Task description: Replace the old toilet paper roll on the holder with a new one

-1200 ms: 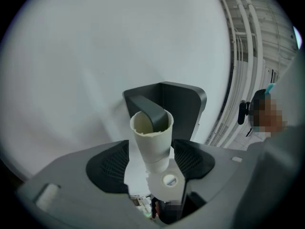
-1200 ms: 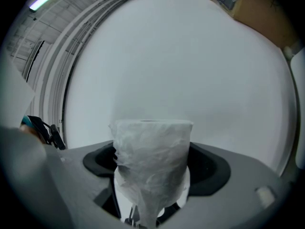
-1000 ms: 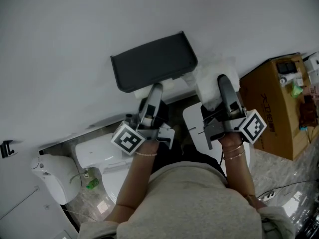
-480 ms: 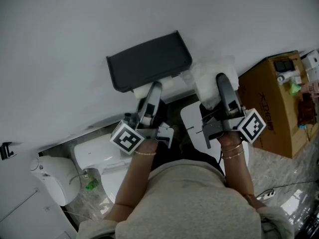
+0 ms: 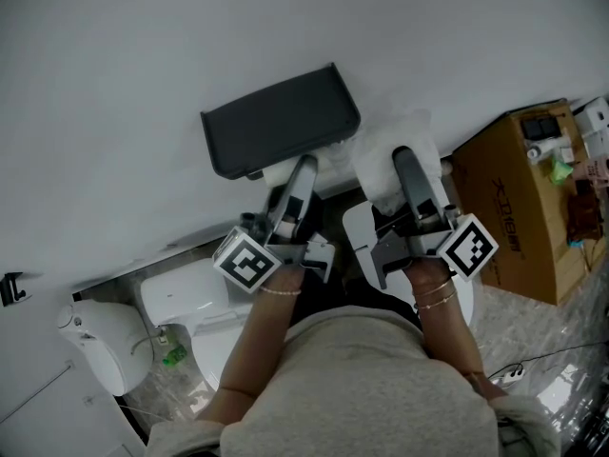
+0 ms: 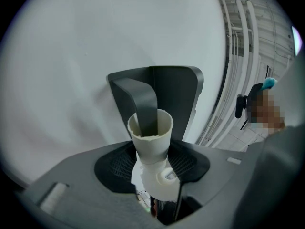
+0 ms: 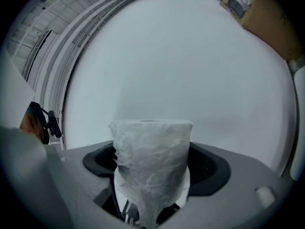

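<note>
Cardboard tube (image 6: 150,132) sits between left tool's (image 6: 155,165) jaws, which just closed.

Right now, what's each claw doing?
Left claw: just been closing, grips the empty cardboard tube.
Right claw: closed on the wrapped new roll.

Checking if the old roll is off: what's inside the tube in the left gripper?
The holder's dark arm reaches into the tube's open mouth; the tube wall hides how deep it goes.
</note>
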### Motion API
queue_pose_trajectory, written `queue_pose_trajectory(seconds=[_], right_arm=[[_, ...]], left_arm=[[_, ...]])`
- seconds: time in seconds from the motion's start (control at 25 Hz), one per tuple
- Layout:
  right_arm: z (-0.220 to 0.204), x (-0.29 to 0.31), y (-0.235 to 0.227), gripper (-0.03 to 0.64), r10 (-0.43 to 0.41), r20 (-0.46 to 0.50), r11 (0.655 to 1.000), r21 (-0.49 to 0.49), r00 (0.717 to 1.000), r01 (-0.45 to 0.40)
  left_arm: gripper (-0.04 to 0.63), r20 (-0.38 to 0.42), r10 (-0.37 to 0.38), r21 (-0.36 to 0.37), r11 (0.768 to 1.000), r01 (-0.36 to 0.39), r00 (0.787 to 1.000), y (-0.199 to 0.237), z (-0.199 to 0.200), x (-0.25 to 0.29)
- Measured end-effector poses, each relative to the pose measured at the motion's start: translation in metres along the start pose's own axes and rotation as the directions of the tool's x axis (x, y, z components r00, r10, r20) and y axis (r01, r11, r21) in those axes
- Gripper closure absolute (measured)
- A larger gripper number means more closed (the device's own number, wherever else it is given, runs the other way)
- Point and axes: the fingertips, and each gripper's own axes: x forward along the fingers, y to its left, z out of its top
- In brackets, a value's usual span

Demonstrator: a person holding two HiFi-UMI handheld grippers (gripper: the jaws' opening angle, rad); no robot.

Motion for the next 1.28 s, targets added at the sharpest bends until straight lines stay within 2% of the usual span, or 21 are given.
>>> queue_pose_trajectory(seconds=[0.24, 0.52, 0.64, 0.76, 0.88, 1.0, 1.28], right_arm=[[0.001, 0.001, 0.002, 0.187, -0.004, -0.005, 1.000, -0.020, 1.000, 0.003], [0.005, 0.001, 0.005, 0.187, -0.004, 0.019, 1.000, -0.019, 1.000, 0.005], [0.006, 0.000, 0.006, 0.187, -0.009, 0.034, 0.999, -0.033, 0.999, 0.010], [0.010, -0.002, 0.005, 0.187, -0.021, 0.050, 0.999, -0.049, 0.999, 0.023], [0.017, -0.003, 0.003, 0.187, -0.027, 0.066, 0.998, -0.054, 0.997, 0.030], [0.017, -0.005, 0.005, 0.187, -0.032, 0.091, 0.997, -0.064, 0.995, 0.038], [0.061, -0.023, -0.006, 0.187, -0.057, 0.148, 0.995, -0.069, 0.987, 0.068]], left_arm=[[0.385, -0.013, -0.012, 0.000, 1.000, 0.012, 1.000, -0.004, -0.007, 0.010], [0.385, -0.014, -0.049, -0.046, 0.998, 0.048, 0.999, -0.008, -0.009, 0.015], [0.385, -0.034, -0.063, -0.019, 0.998, 0.062, 0.997, -0.009, -0.007, 0.017], [0.385, -0.051, -0.068, -0.049, 0.997, 0.066, 0.996, -0.009, -0.012, 0.020], [0.385, -0.079, -0.069, -0.016, 0.998, 0.068, 0.994, -0.007, -0.014, 0.027], [0.385, -0.095, -0.090, -0.030, 0.996, 0.088, 0.991, -0.008, -0.014, 0.029], [0.387, -0.149, -0.123, -0.055, 0.992, 0.116, 0.981, -0.015, -0.048, 0.066]])
